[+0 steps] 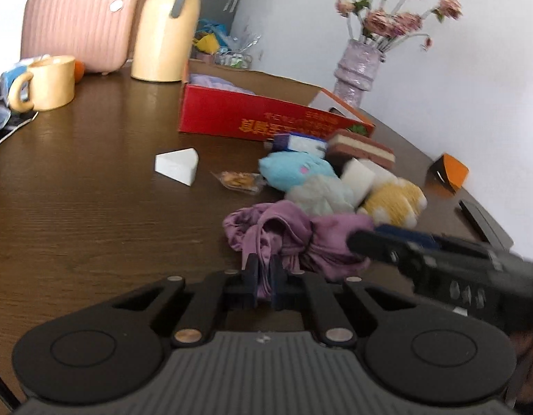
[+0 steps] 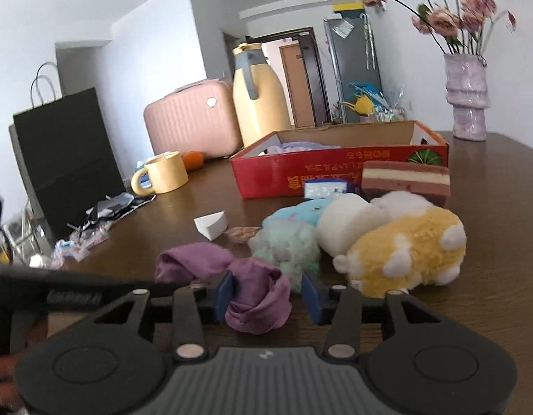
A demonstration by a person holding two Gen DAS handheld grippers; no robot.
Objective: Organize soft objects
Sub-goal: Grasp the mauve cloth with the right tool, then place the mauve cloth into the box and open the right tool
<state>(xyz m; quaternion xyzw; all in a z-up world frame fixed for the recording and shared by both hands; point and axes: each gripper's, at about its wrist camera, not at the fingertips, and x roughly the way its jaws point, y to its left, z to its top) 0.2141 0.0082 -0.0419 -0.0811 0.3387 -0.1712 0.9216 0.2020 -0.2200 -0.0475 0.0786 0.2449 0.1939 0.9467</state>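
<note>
A crumpled purple cloth (image 1: 290,238) lies on the brown table near a pile of soft things: a blue plush (image 1: 294,169), a pale green fluffy ball (image 1: 318,193), a white sponge block (image 1: 358,176), a yellow-and-white plush (image 1: 394,204) and a striped sponge (image 1: 363,148). My left gripper (image 1: 265,276) is shut on a fold of the purple cloth. My right gripper (image 2: 266,294) is open, its blue pads either side of the cloth's other end (image 2: 256,297). A red cardboard box (image 2: 335,169) behind holds pale folded fabric.
A white wedge sponge (image 1: 178,166) and a snack packet (image 1: 239,180) lie left of the pile. A yellow mug (image 1: 48,83), yellow thermos (image 1: 166,31), pink case (image 1: 76,24), flower vase (image 1: 356,69) and orange box (image 1: 448,174) ring the table. A black bag (image 2: 66,159) stands at left.
</note>
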